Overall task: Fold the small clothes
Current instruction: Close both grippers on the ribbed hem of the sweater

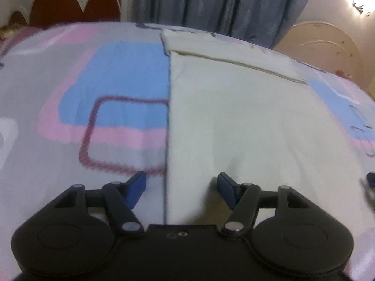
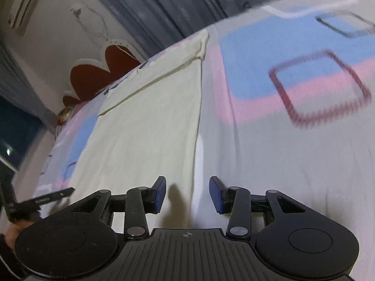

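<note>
Two views cover one soft bed surface dressed in a grey cotton bedsheet (image 1: 58, 75) printed with pink and blue rounded rectangles and maroon outlines; grey-blue pleated curtains (image 1: 201, 2) and a cream wall with dark red scalloped cut-outs (image 1: 77, 4) stand at the far side. On the sheet lies a pale cream folded woven garment (image 1: 234, 117), flat and roughly rectangular, its long axis running near to far, with a hemmed fold line crossing its far end. The left gripper (image 1: 181, 188) hovers released over the garment's straight left edge, blue pads apart. The right gripper (image 2: 187, 194) is likewise spread wide, straddling the garment's right edge (image 2: 198, 117), grasping nothing.
</note>
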A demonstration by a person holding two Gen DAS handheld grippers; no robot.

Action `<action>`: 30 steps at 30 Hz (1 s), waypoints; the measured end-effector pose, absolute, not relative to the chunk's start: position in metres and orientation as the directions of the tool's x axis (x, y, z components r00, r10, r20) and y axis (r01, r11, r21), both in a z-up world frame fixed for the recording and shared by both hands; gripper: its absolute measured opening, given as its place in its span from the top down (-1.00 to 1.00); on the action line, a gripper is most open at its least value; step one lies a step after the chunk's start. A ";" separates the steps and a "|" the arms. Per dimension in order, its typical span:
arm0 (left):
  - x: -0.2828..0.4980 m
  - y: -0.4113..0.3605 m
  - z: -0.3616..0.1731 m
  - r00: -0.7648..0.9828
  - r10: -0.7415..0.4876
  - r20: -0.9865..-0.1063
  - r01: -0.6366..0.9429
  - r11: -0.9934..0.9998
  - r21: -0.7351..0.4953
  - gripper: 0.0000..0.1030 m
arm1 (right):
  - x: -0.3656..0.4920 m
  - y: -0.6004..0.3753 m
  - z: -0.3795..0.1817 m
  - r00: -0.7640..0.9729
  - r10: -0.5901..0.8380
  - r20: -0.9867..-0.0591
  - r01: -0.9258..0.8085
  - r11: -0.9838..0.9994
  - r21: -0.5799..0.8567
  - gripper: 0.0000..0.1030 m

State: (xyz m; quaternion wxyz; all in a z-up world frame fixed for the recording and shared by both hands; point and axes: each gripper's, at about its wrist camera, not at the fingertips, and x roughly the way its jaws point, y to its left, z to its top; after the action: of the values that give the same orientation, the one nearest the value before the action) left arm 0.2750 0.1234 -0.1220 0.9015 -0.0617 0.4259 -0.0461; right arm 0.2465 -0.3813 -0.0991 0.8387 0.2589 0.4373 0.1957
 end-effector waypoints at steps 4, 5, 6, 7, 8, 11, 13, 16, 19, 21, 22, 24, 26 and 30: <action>0.248 0.136 -0.124 0.611 -0.266 -0.746 0.049 0.953 -0.299 -0.26 | 0.222 -0.377 -0.095 0.501 0.590 -0.633 -0.079 0.760 0.645 0.19; 0.242 0.139 -0.124 0.606 -0.296 -0.739 0.048 0.940 -0.338 -0.25 | 0.215 -0.376 -0.094 0.494 0.597 -0.632 -0.074 0.753 0.654 0.19; 0.237 0.143 -0.125 0.598 -0.333 -0.729 0.045 0.922 -0.384 -0.25 | 0.211 -0.375 -0.094 0.489 0.606 -0.627 -0.069 0.744 0.665 0.19; 0.233 0.148 -0.127 0.587 -0.377 -0.717 0.045 0.899 -0.436 -0.25 | 0.204 -0.375 -0.094 0.484 0.616 -0.622 -0.061 0.733 0.678 0.19; 0.229 0.152 -0.130 0.566 -0.438 -0.698 0.052 0.864 -0.501 -0.26 | 0.199 -0.375 -0.095 0.481 0.623 -0.617 -0.055 0.723 0.688 0.19; 0.224 0.163 -0.138 0.558 -0.507 -0.657 0.036 0.805 -0.592 -0.22 | 0.185 -0.374 -0.101 0.492 0.653 -0.576 -0.035 0.676 0.736 0.19; 0.227 0.171 -0.143 0.564 -0.525 -0.637 0.004 0.774 -0.634 -0.12 | 0.183 -0.376 -0.103 0.511 0.655 -0.556 -0.018 0.656 0.755 0.19; 0.236 0.176 -0.150 0.566 -0.545 -0.619 -0.014 0.744 -0.667 0.02 | 0.192 -0.379 -0.106 0.539 0.652 -0.534 0.017 0.625 0.781 0.20; 0.241 0.174 -0.152 0.567 -0.547 -0.616 0.001 0.748 -0.663 0.06 | 0.207 -0.380 -0.107 0.549 0.653 -0.522 0.017 0.616 0.788 0.20; 0.245 0.171 -0.151 0.565 -0.545 -0.619 0.000 0.751 -0.661 0.08 | 0.219 -0.380 -0.107 0.545 0.661 -0.517 0.013 0.609 0.793 0.20; 0.248 0.170 -0.151 0.563 -0.548 -0.619 0.004 0.751 -0.661 0.08 | 0.221 -0.380 -0.108 0.541 0.664 -0.517 0.014 0.607 0.794 0.20; 0.249 0.169 -0.150 0.558 -0.543 -0.627 0.017 0.763 -0.646 0.32 | 0.227 -0.377 -0.108 0.536 0.670 -0.514 0.000 0.609 0.793 0.29; 0.247 0.166 -0.147 0.551 -0.517 -0.655 0.038 0.800 -0.599 0.97 | 0.232 -0.368 -0.106 0.518 0.665 -0.539 -0.018 0.638 0.770 0.84; 0.232 0.170 -0.132 0.617 -0.489 -0.617 0.075 0.817 -0.572 0.96 | 0.218 -0.366 -0.090 0.556 0.652 -0.515 -0.099 0.667 0.738 0.96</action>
State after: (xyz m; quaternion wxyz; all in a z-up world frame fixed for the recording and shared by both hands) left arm 0.2318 0.1704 -0.1323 0.8622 -0.2548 0.4061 -0.1634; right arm 0.2176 -0.3664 -0.0899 0.8154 0.3368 0.4107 0.2303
